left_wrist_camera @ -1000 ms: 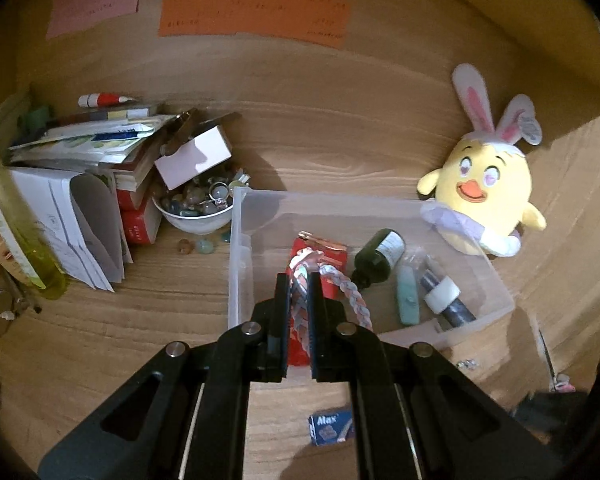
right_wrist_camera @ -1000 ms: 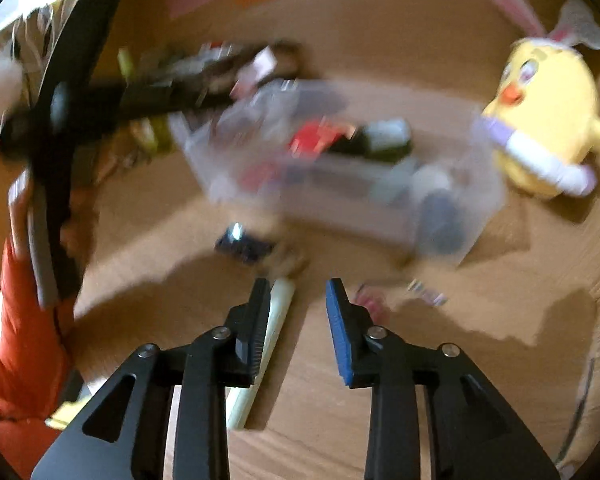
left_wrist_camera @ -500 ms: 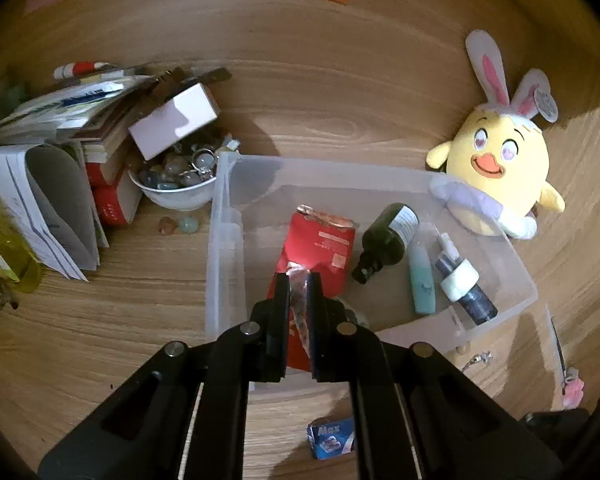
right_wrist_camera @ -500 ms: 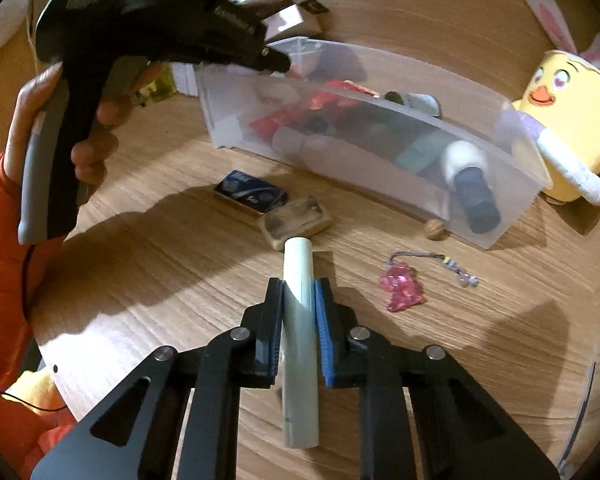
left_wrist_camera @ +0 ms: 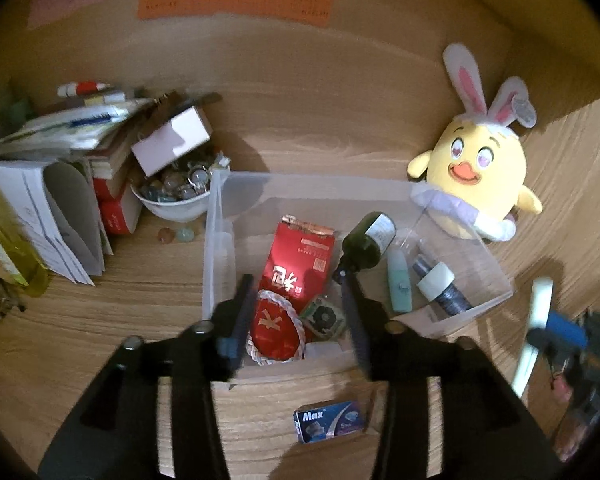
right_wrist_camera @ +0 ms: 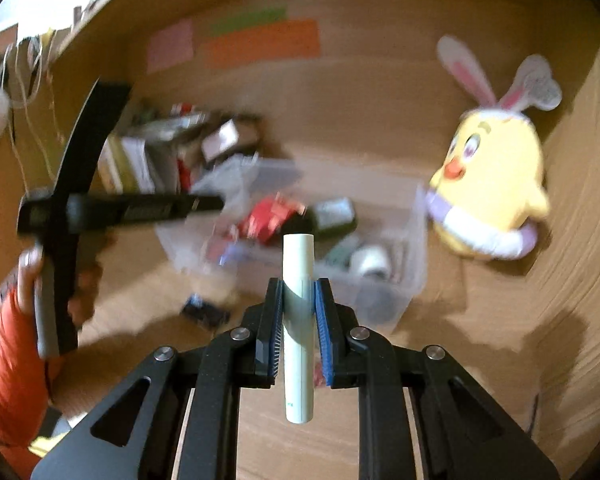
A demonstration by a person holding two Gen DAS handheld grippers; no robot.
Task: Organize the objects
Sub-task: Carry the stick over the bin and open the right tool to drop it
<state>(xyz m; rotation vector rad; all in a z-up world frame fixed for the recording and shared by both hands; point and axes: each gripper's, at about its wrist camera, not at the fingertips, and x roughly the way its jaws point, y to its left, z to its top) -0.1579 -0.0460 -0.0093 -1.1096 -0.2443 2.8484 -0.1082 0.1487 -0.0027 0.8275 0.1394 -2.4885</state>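
Note:
A clear plastic bin [left_wrist_camera: 216, 240] on the wooden desk holds a red packet [left_wrist_camera: 300, 260], a red oval charm with white braided rim [left_wrist_camera: 275, 328], a dark bottle [left_wrist_camera: 366, 240], a teal tube [left_wrist_camera: 398, 284] and a white-capped bottle [left_wrist_camera: 440, 284]. My left gripper [left_wrist_camera: 298, 312] is open and empty above the charm. My right gripper [right_wrist_camera: 297, 308] is shut on a pale green tube [right_wrist_camera: 298, 320], held in the air in front of the bin [right_wrist_camera: 412, 232]. The tube also shows in the left wrist view [left_wrist_camera: 536, 320].
A yellow chick plush with rabbit ears [left_wrist_camera: 480, 184] sits right of the bin. A white bowl of beads [left_wrist_camera: 176, 196], a stack of books and papers [left_wrist_camera: 60, 168] and a yellow bottle [left_wrist_camera: 4, 240] stand to the left. A blue Max box [left_wrist_camera: 330, 420] lies before the bin.
My left gripper opened and let the red charm drop into the bin. My right gripper shut on the pale green tube and lifted it off the desk toward the bin.

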